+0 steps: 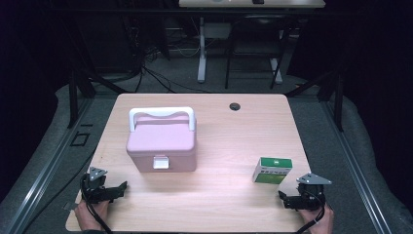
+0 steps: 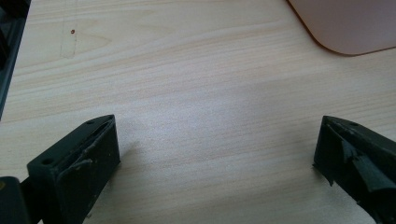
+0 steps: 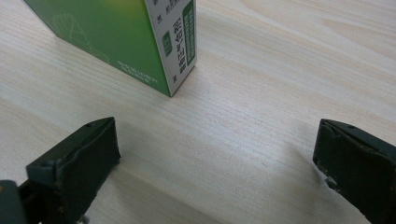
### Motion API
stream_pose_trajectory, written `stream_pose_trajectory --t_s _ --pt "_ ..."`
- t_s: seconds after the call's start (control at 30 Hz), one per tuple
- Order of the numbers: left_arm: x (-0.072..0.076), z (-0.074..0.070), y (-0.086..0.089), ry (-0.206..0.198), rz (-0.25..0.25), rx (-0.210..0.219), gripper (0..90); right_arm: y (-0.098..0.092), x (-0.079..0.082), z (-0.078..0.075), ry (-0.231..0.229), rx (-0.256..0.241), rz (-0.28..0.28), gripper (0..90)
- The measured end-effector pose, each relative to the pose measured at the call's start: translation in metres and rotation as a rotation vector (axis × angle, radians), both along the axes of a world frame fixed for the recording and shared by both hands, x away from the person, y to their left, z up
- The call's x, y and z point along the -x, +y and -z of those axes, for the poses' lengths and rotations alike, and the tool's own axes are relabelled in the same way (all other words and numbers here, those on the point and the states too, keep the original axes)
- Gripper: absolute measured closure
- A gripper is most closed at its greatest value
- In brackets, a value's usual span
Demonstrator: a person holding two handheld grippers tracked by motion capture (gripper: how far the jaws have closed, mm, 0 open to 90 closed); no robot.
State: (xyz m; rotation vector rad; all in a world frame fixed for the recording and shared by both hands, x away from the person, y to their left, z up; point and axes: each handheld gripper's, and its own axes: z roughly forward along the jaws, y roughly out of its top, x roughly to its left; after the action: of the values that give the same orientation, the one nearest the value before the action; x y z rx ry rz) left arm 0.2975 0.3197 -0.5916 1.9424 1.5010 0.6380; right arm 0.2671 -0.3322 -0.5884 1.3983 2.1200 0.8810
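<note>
A wooden desk [image 1: 219, 146] carries a closed pink handled case [image 1: 161, 141] at left and a green carton [image 1: 272, 170] standing right. Left tool [image 1: 119, 189] and right tool [image 1: 284, 196] rest near the front edge, jaws apart, empty.

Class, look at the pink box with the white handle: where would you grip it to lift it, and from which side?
Probably by the white handle, from above. It stands raised over the lid of the pink box as a thin bar with a gap beneath, so open tongs could close across it. The body looks too wide for them.
</note>
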Motion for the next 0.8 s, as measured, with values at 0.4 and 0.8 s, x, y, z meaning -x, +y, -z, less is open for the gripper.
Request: stream_pose_trajectory --t_s 0.4,0.8 --pt "0.0 0.0 0.0 0.001 0.002 0.009 0.1 0.0 -0.001 -0.002 0.034 0.003 -0.03 0.0" --pt "0.0 0.001 0.0 0.003 0.005 0.015 0.1 0.005 0.001 -0.025 0.074 0.073 -0.097 0.0"
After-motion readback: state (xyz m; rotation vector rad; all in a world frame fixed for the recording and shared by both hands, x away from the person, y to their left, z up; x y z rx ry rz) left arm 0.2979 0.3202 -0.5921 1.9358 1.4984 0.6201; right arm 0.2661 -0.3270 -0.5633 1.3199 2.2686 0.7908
